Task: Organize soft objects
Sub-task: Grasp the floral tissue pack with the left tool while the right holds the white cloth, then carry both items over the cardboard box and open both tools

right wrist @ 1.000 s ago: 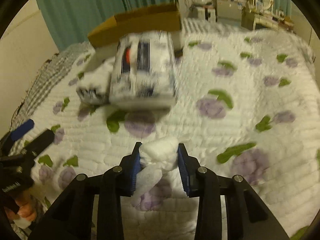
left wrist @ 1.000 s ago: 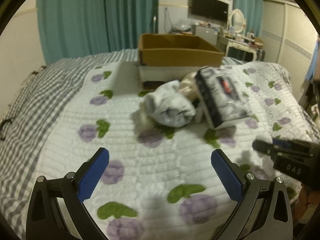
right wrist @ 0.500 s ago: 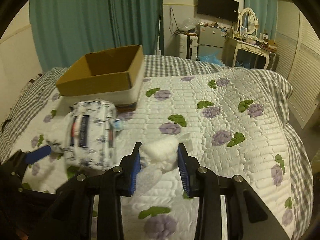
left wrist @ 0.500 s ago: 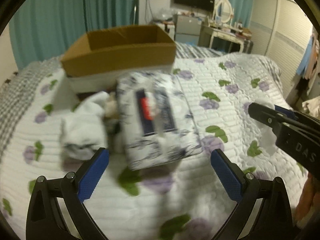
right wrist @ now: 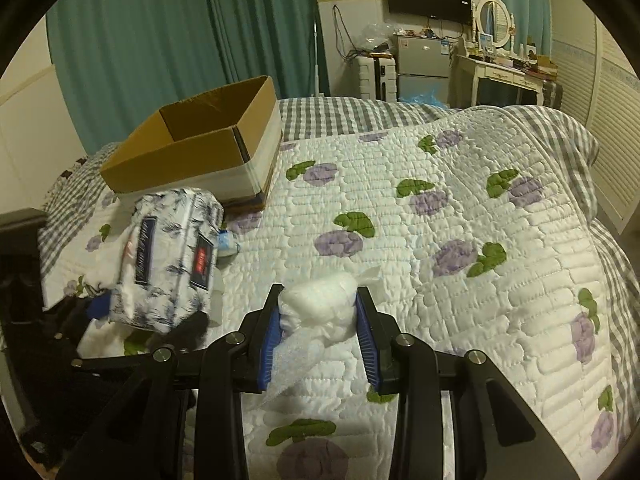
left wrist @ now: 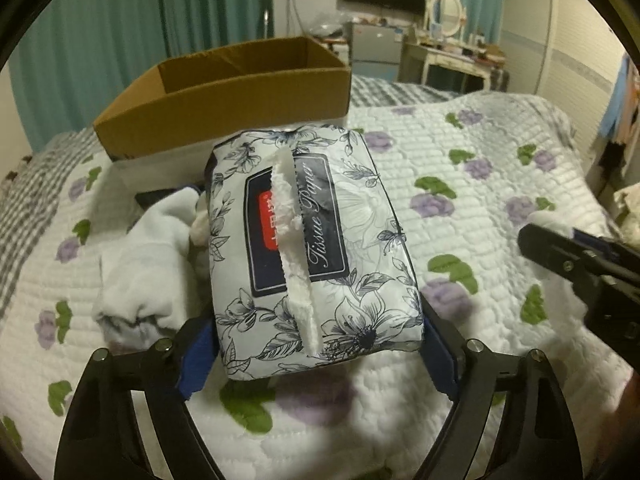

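Glossy floral tissue pack (left wrist: 316, 248); fluffy white wad (right wrist: 318, 308)

both wrist views low over bed (left wrist: 500, 152), sharing cardboard box (right wrist: 224, 148)

White tissue pack (left wrist: 316, 248) with navy flower print, navy label, red patch; brown cardboard box (left wrist: 236, 92); white quilt (right wrist: 460, 240) with purple flowers, green leaves; grey checked sheet (right wrist: 360, 114); teal curtains (right wrist: 180, 32); blue gripper pads (right wrist: 267, 344).

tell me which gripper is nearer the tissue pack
Left. The left gripper has its fingers on either side of the tissue pack, apparently gripping it. The right gripper is off to its right, shut on a white wad.
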The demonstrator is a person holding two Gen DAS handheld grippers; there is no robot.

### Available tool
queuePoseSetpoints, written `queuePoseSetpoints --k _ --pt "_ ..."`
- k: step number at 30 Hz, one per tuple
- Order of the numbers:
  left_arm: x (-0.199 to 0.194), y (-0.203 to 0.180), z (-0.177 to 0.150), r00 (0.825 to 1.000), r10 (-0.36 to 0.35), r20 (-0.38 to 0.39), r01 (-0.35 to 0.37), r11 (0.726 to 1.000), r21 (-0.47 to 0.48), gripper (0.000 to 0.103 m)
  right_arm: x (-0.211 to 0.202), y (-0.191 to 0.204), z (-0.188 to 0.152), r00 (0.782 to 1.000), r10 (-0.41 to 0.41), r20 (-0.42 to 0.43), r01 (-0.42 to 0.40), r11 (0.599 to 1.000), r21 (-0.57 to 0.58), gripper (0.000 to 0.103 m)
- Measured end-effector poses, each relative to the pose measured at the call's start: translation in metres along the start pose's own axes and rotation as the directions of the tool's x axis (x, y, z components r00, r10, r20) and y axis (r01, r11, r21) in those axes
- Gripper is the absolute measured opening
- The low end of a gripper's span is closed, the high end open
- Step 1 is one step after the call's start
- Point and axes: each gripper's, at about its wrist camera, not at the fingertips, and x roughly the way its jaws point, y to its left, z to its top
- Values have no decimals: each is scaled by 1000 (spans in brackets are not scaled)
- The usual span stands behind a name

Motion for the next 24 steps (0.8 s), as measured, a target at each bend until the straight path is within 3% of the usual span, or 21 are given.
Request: queuePoseSetpoints --k 11,17,24 --pt "-82 21 0 988 -70 136 65 997 37 83 -54 30 -5 997 -21 69 24 999 -44 34" --pt "-119 45 20 977 -61 203 52 997 49 83 -85 60 26 990 16 139 1 992 -123 34" --pt "-128 76 51 971 -37 237 25 998 55 83 -79 92 74 982 74 174 -32 973 -231 34"
